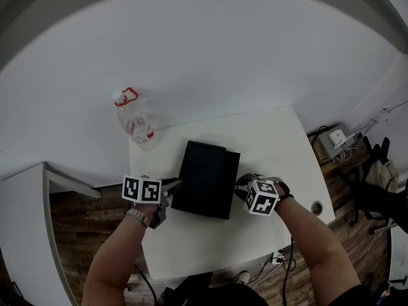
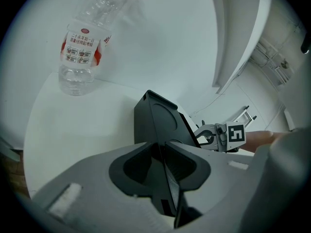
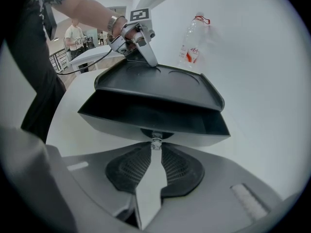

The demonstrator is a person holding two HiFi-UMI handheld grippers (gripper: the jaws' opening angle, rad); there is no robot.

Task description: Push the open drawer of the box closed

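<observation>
A black box (image 1: 205, 177) lies on the white table (image 1: 268, 139), and its drawer (image 3: 155, 118) stands partly out on the right side. The drawer front carries a small clear knob (image 3: 156, 142). My right gripper (image 3: 155, 148) is at that side (image 1: 242, 183), with its jaw tips closed on the knob. My left gripper (image 1: 173, 185) is at the box's left edge. There its jaws (image 2: 165, 154) pinch the thin black rim of the box (image 2: 163, 120). From the right gripper view, the left gripper (image 3: 146, 57) sits on the far rim of the box top.
A clear plastic bottle (image 1: 135, 121) with a red cap ring stands at the table's back left corner, seen also from the left gripper (image 2: 85, 47). The table ends close behind both forearms. A low stand with gear (image 1: 331, 142) sits on the wooden floor to the right.
</observation>
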